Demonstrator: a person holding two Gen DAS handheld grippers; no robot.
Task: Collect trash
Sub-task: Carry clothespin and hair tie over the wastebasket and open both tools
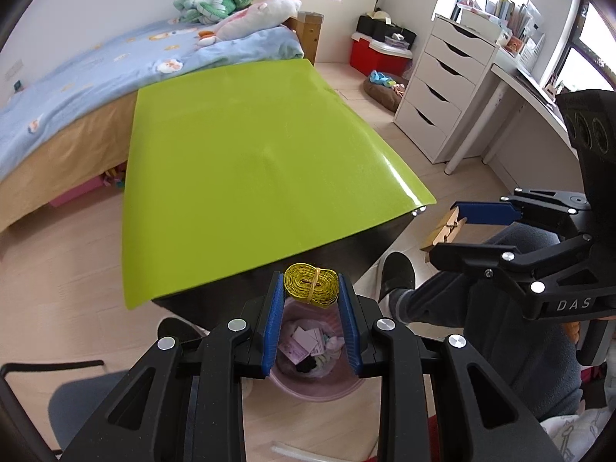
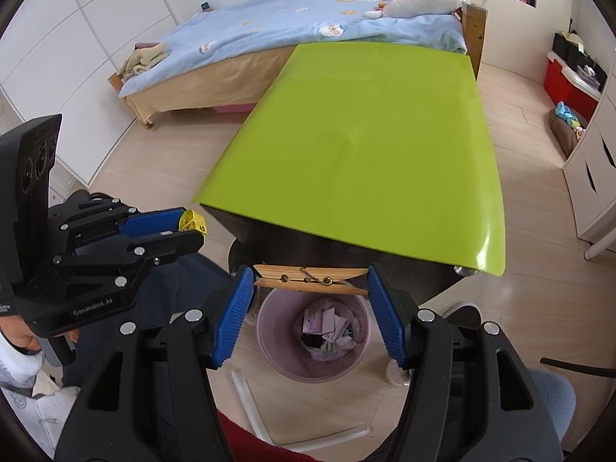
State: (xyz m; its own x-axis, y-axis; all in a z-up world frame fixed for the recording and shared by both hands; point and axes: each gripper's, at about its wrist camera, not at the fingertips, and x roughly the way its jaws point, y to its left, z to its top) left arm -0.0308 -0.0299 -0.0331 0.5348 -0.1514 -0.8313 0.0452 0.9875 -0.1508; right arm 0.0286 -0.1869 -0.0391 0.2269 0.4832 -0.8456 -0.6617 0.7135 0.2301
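Both grippers hung directly above the pink bin [image 2: 313, 340], off the near edge of the green surface [image 2: 369, 146]. Left gripper [image 1: 311, 283] jaws clenched on the rolled yellow tape measure [image 1: 310, 283]. Right gripper [image 2: 310, 279] jaws clamped the wooden clothespin [image 2: 310, 279] end to end, long axis crosswise over the bin mouth; release there would likely drop both in.

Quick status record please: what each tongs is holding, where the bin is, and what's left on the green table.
left tongs: shut on a rolled yellow tape measure, held above the bin
right tongs: shut on a wooden clothespin, held lengthwise between the pads, above the bin
bin: pink, on the floor by the table's near edge, already holding paper scraps
green table: nothing visible on top
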